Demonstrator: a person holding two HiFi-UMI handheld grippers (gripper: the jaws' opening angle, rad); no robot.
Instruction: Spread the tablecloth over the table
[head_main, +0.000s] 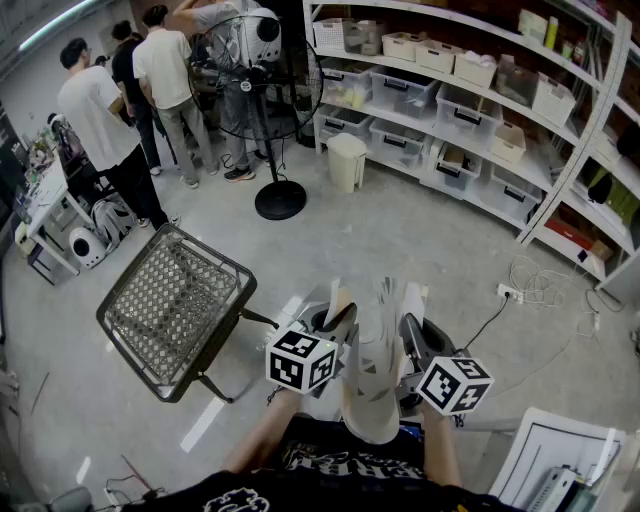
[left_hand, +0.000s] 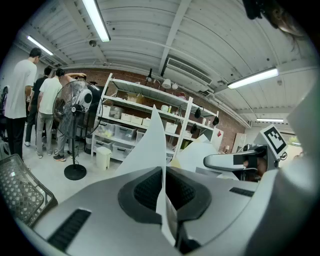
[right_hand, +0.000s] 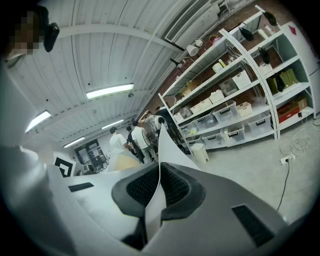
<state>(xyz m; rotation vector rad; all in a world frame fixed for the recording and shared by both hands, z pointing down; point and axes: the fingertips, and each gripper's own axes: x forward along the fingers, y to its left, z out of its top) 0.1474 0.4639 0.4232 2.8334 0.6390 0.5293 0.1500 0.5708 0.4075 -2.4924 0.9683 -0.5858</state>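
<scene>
The left gripper (left_hand: 162, 192) and right gripper (right_hand: 159, 189) are each clamped shut on the white tablecloth (head_main: 372, 400), bunched between them at 6 o'clock in the head view, well apart from the mesh table (head_main: 175, 310) at 8 o'clock, so a thin pinch could slip mid-swing and drop the cloth.

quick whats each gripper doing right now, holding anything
left gripper: closed, pinching an edge of the white tablecloth between its pads.
right gripper: closed, pinching another part of the tablecloth.

head camera looks steeply down; gripper cameras face outward, sharing the shelves (head_main: 572, 130).
</scene>
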